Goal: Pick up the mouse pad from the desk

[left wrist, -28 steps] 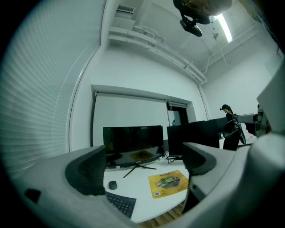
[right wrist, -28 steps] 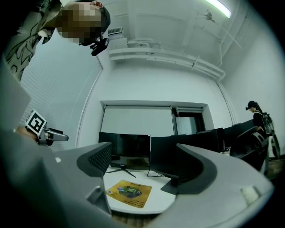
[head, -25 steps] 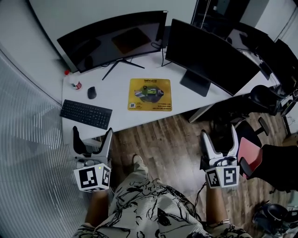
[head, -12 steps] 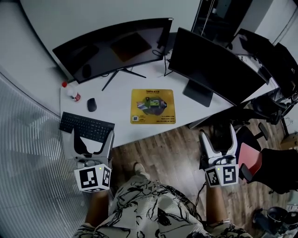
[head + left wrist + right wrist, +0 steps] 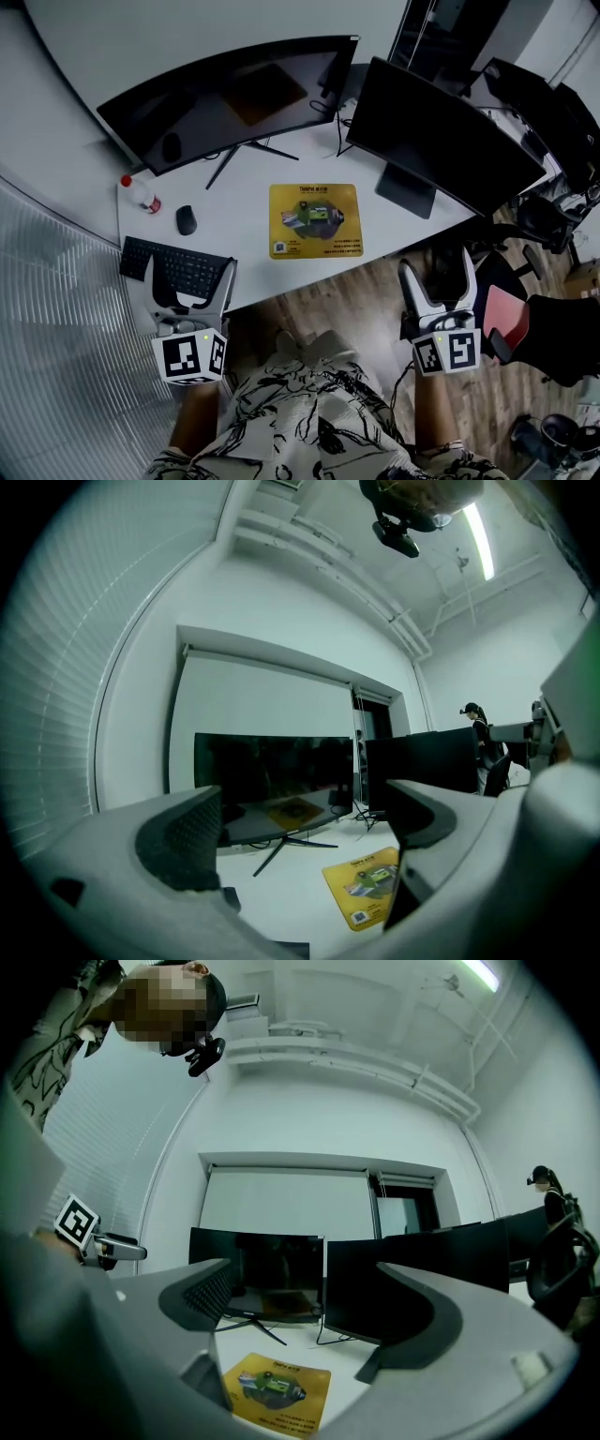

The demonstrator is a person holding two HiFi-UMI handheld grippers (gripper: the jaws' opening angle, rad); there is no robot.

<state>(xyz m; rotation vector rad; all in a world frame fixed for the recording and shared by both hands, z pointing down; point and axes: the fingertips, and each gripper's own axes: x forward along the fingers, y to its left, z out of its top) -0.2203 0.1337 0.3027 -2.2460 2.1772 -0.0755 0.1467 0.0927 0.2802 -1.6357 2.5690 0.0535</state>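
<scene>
The mouse pad lies flat on the bench, ahead of both tongs and between them. Its near edge is close to the bench's front edge, with bare bench on all four sides. The left tongs and right tongs are level, pointing forward, jaws apart and empty. Two monitors stand beyond the pad. One keyboard, one mouse and one bottle lie nearest the left tongs.

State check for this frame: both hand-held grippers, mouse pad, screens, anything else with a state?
left hand-held gripper: open, empty.
right hand-held gripper: open, empty, over the floor.
mouse pad: flat on the desk, untouched.
curved monitor: screen dark.
second monitor: screen dark.
mouse: on the desk, left of the pad, untouched.
bottle: red cap on.
</scene>
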